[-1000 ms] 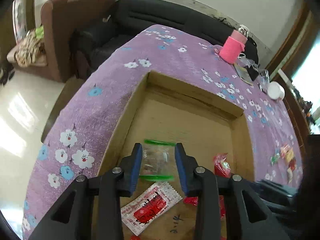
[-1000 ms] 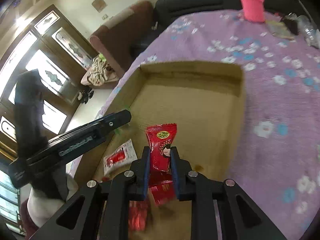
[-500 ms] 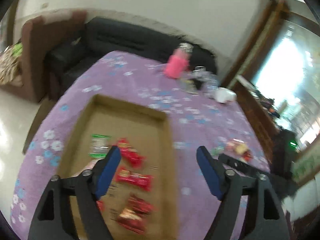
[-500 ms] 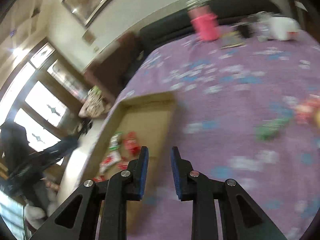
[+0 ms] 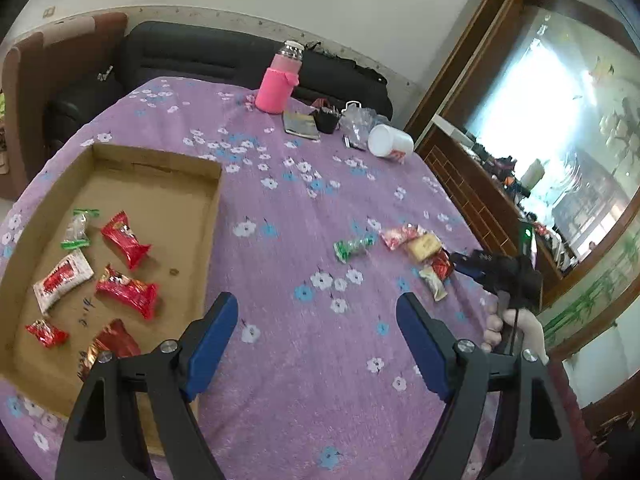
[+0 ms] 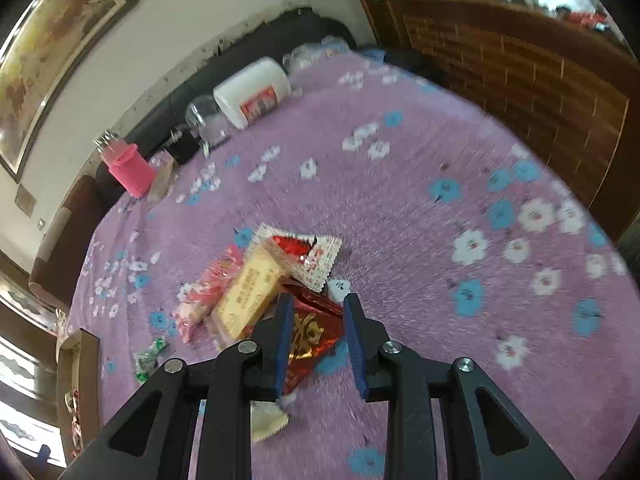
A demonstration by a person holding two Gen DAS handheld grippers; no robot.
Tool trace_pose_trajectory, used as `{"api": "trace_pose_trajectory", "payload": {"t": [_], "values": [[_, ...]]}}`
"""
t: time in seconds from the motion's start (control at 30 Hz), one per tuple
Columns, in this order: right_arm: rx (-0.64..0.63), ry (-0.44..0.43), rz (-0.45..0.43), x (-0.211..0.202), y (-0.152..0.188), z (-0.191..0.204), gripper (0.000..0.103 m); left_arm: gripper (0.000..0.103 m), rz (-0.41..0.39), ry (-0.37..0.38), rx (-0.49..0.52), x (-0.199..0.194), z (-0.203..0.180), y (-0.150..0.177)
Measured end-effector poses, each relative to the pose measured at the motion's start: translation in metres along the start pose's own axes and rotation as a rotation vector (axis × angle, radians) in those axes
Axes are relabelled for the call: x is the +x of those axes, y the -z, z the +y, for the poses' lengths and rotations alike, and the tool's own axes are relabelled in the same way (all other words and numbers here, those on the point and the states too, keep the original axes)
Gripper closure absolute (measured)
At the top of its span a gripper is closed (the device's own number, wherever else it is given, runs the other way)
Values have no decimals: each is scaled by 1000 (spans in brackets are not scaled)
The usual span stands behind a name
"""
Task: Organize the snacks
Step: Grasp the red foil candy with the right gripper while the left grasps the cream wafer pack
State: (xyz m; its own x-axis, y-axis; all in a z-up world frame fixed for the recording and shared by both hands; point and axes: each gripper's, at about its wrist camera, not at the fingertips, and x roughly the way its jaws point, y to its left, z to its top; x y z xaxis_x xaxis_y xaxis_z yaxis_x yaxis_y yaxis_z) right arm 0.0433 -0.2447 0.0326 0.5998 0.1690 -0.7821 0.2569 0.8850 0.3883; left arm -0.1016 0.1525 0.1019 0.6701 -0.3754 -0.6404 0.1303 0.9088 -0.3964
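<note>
The right gripper (image 6: 314, 332), fingers spread, straddles a red packet (image 6: 310, 330) overlapped by neighbours; closing could drag the yellow packet (image 6: 250, 294) along. Left gripper (image 5: 318, 340) gapes empty.

Cardboard tray (image 5: 216, 200) lies on the table (image 5: 304, 360), at the left in the left wrist view. Seven snack packets (image 5: 126, 240) lie in it, all toward its near half. Pile of loose snacks (image 5: 416, 246) lies on the table well right of the tray, one wrapped candy (image 5: 352, 246) just left of the pile. At the far table edge, left to right: sleeved bottle (image 5: 278, 84), flat packet (image 5: 301, 126), tipped-over cup (image 5: 390, 145). Sofa (image 5: 200, 56) stands behind the table. Left gripper (image 5: 318, 336) hangs over bare cloth between tray and pile. Right gripper (image 6: 314, 332) sits at the pile's near side, a foil packet (image 6: 310, 334) between its fingers.
</note>
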Motion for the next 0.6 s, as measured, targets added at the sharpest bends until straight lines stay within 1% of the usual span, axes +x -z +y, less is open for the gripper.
{"api": "trace_pose_trajectory", "payload": {"t": [0.1,0.13,0.2,0.23,0.3,0.33,0.37,0.4,0.43,0.5,0.6], "values": [[-47,-70,41,9,4,15,77,22,-1,-10,23,0,-8,5],[-73,-111,68,11,8,23,77,22,0,-15,31,1,-10,5],[-124,-167,106,9,20,34,77,22,4,-20,37,2,-12,7],[-146,-207,112,4,25,39,77,22,5,-19,39,1,-13,7],[-174,-197,51,-12,29,43,76,22,4,-19,40,2,-13,8],[-194,-177,24,-17,31,44,69,22,5,-18,40,3,-13,9],[-209,-164,14,-20,32,45,59,22,9,-16,40,3,-14,9],[-227,-151,9,-22,34,47,36,22,13,-15,41,4,-15,10],[-257,-138,5,-23,36,51,28,22,18,-12,41,6,-15,11],[-293,-123,25,-18,39,53,28,22,26,-3,44,9,-17,12],[-311,-115,58,-5,44,56,28,22,38,-1,60,13,-21,14]]}}
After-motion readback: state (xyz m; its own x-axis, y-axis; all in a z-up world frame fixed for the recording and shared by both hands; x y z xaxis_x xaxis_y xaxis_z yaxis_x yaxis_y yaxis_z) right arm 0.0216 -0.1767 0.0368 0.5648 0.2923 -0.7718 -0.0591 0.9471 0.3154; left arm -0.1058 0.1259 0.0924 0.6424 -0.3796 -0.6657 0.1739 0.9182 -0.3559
